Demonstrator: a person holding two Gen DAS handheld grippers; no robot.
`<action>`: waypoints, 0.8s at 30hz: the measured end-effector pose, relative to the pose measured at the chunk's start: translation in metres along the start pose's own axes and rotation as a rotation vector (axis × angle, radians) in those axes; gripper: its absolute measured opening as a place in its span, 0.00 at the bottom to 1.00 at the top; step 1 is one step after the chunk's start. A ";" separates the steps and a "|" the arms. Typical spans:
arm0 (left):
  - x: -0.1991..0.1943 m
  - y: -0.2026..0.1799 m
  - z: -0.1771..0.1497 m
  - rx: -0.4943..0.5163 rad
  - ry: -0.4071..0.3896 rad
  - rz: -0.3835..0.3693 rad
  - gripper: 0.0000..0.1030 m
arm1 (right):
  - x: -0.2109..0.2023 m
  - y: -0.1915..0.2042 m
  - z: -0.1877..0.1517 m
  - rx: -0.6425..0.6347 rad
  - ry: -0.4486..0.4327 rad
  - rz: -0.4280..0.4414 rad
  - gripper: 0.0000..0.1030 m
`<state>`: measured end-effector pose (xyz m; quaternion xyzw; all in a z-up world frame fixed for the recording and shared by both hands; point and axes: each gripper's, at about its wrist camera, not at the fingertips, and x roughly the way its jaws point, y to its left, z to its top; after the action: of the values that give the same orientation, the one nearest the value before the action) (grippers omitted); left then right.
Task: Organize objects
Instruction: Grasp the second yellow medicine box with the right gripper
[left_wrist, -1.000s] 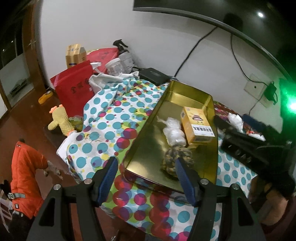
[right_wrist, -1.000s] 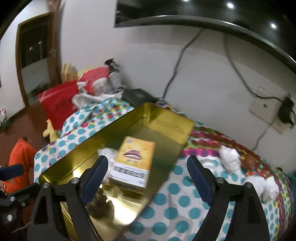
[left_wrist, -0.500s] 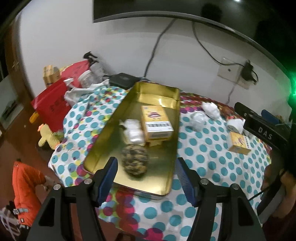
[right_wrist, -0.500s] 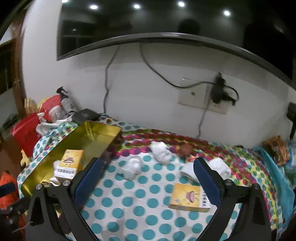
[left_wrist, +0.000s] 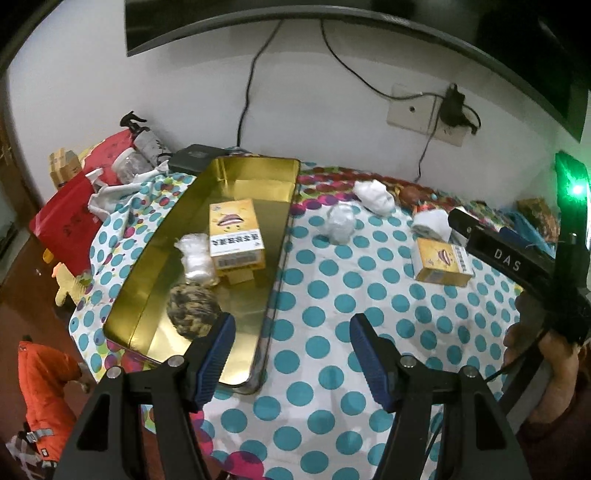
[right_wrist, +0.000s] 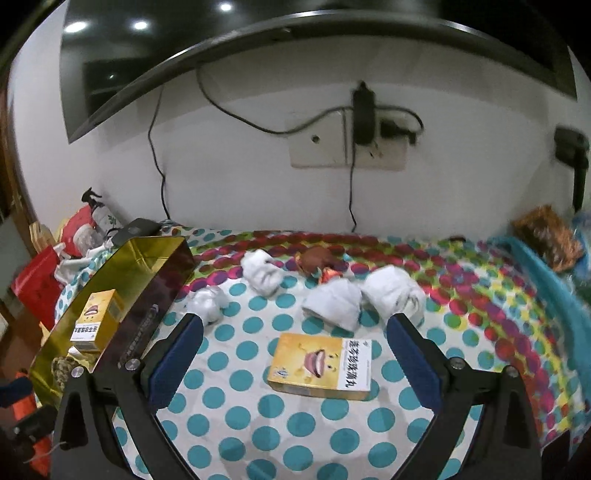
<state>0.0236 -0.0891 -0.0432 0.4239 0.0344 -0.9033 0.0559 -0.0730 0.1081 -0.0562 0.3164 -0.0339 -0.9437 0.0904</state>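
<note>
Left to right, as seen from the 2 wrist cameras. At 9 o'clock of the spotted tablecloth (left_wrist: 369, 295) lies the long, shallow gold metal tray (left_wrist: 155, 258). It holds 3 things: a mottled brown-and-yellow ball (left_wrist: 190, 308) at its near end, a clear plastic-wrapped bundle (left_wrist: 195, 256) in the middle, and a yellow cardboard box printed with a mouth (left_wrist: 234, 232), touching the bundle on its right.

The left gripper (left_wrist: 290, 350) hangs released, blue pads apart, nothing between them; it straddles the tray's near right rim and bare cloth.

Outside the tray, toward 12 o'clock, lie a crumpled silvery-white wad (right_wrist: 208, 304), a small rolled white sock (right_wrist: 260, 275), a brown round object (right_wrist: 316, 258) and 2 larger white rolled cloths (right_wrist: 334, 306), (right_wrist: 391, 291), the last 2 touching.

The right gripper (right_wrist: 295, 363) stands spread wide and empty, framing a second yellow mouth-printed box (right_wrist: 321, 365) that lies flat on the cloth, apart from both pads.

Risks, as judged:
1. The flat box is broad; pads closing askew may pinch a corner, so that it twists or slips.
2. A low approach may drag the loose tablecloth and shift the nearby cloths.
3. Carrying it toward 9 o'clock may knock the tray's wall, or the left gripper beside it.
</note>
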 end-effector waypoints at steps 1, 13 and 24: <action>0.002 -0.004 0.000 0.009 0.004 0.002 0.64 | 0.003 -0.007 -0.003 0.014 0.007 0.005 0.97; 0.036 -0.023 0.011 0.019 0.038 0.002 0.64 | 0.043 -0.047 -0.027 0.054 0.118 0.048 0.97; 0.079 -0.021 0.056 -0.010 0.023 0.001 0.64 | 0.079 -0.028 -0.028 -0.007 0.206 0.041 0.97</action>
<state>-0.0720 -0.0799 -0.0682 0.4342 0.0391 -0.8981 0.0582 -0.1224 0.1204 -0.1282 0.4108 -0.0277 -0.9042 0.1139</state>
